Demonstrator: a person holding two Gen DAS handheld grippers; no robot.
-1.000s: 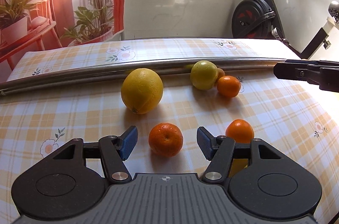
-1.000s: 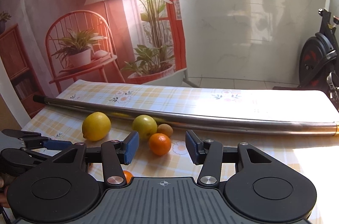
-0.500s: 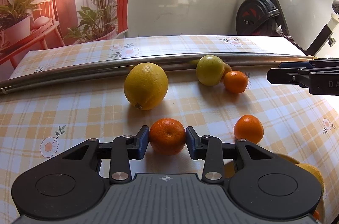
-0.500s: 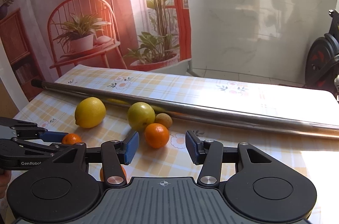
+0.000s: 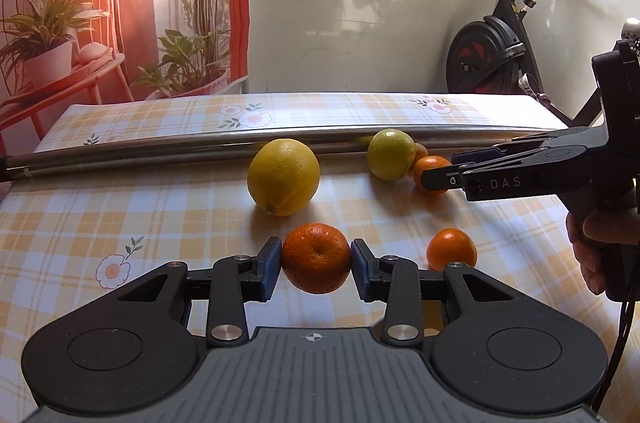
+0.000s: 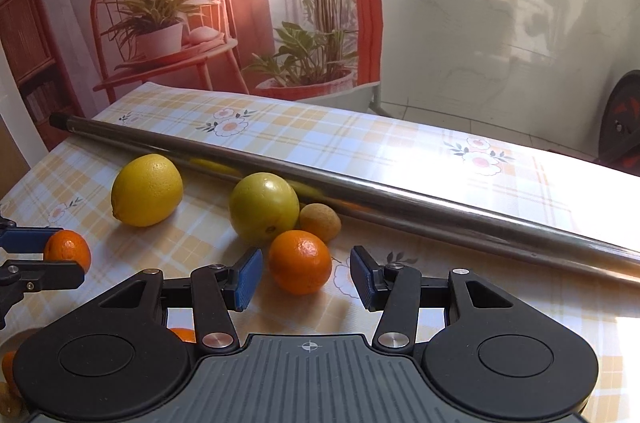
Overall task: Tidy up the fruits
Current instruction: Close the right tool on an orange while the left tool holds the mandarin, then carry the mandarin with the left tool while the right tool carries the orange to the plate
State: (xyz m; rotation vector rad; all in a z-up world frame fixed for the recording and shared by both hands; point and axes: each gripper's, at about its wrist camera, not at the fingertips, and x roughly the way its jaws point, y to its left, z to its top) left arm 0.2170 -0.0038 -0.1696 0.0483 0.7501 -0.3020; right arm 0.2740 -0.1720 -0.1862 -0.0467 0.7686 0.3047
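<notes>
Our left hand-held gripper (image 5: 316,265) is clamped on a mandarin (image 5: 316,257), both blue pads pressed to its sides above the checked counter (image 5: 120,215). Just to its right lies a second mandarin (image 5: 452,249); ahead sits a big lemon (image 5: 283,176). Our right hand-held gripper (image 6: 306,281) is spread wide around a third mandarin (image 6: 300,261) without touching it. Just beyond that fruit sit a yellow-green citrus (image 6: 264,208) and a small brownish fruit (image 6: 320,222), close against a steel pole (image 6: 400,197).
</notes>
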